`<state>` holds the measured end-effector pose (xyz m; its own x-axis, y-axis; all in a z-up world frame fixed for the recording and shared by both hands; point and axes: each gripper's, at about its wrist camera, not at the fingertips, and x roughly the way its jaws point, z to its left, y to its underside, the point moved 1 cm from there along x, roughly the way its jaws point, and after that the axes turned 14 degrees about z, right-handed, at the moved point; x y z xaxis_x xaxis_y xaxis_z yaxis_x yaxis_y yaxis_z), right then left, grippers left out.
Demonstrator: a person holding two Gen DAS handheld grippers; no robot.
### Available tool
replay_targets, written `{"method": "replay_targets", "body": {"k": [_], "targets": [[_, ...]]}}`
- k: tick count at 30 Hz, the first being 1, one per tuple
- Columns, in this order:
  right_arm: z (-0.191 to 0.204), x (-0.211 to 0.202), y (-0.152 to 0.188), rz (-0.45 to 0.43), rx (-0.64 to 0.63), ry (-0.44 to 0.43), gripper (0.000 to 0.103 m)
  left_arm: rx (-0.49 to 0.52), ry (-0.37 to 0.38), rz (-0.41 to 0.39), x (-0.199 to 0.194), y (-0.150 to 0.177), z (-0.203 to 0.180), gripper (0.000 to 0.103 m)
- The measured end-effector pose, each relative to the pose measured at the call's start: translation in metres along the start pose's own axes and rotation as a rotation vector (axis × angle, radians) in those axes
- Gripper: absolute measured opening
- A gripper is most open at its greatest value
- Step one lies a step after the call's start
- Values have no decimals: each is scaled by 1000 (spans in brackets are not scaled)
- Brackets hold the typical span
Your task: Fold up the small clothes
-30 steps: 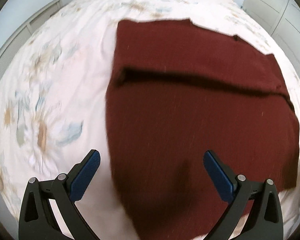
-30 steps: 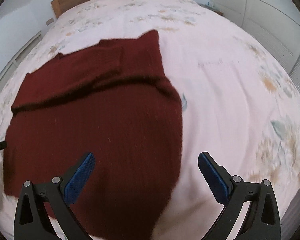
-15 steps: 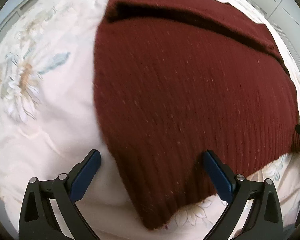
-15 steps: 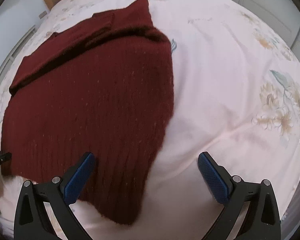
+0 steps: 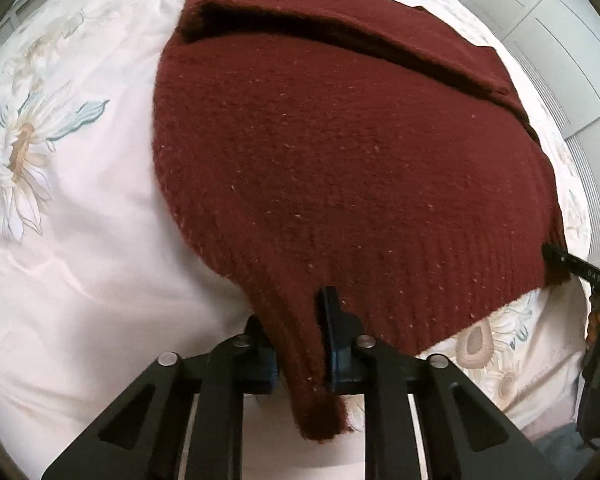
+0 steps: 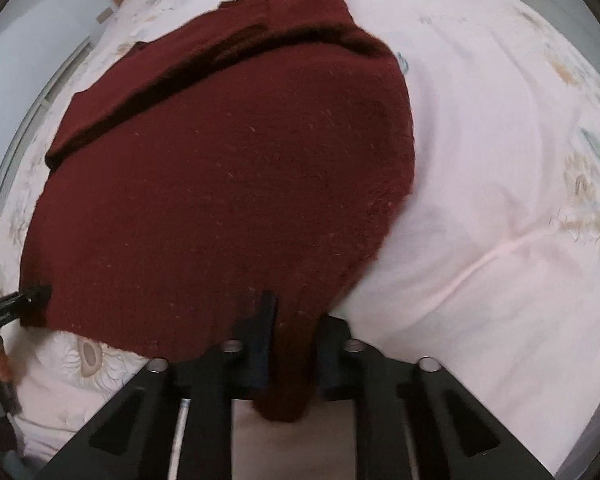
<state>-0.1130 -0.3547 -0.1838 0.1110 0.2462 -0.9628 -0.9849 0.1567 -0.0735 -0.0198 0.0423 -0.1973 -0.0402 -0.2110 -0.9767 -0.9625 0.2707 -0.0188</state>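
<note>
Now we grip the dark red ribbed knit sweater (image 5: 340, 168) on the pale floral bedspread (image 5: 80, 248): left gripper (image 5: 300, 340) and right gripper (image 6: 290, 344) have just closed on its six-o'clock hem corners.

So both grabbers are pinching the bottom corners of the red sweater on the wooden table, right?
Not a table: the red sweater lies on a bed with a flowered cover, as the left wrist view shows. The left gripper and right gripper do pinch its bottom corners.

Bare floral bedspread (image 5: 80, 240) lies open left of the dark red sweater (image 5: 340, 152) and wide open to its right; nothing else stands there.
</note>
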Motion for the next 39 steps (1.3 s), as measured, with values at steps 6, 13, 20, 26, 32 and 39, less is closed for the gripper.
{"method": "replay_targets", "body": {"k": [6,13,20,26,32,39], "targets": [[4,-33,-10,-71,1,-45,13,-1,46,-49,-27,-10,-9,10],[7,-79,-37,-209,37,-69,13,-24,99,-128,-74,-33,-10,10],[13,-114,-82,-311,41,-87,13,-80,104,-225,-127,-74,1,10],[15,-131,-138,-372,63,-97,13,-98,65,-286,-156,-124,5,10],[22,-127,-198,-379,70,-83,13,-124,31,-298,-159,-184,11,10],[23,-94,-254,-307,76,-27,13,-138,-32,-244,-120,-235,14,10]]}}
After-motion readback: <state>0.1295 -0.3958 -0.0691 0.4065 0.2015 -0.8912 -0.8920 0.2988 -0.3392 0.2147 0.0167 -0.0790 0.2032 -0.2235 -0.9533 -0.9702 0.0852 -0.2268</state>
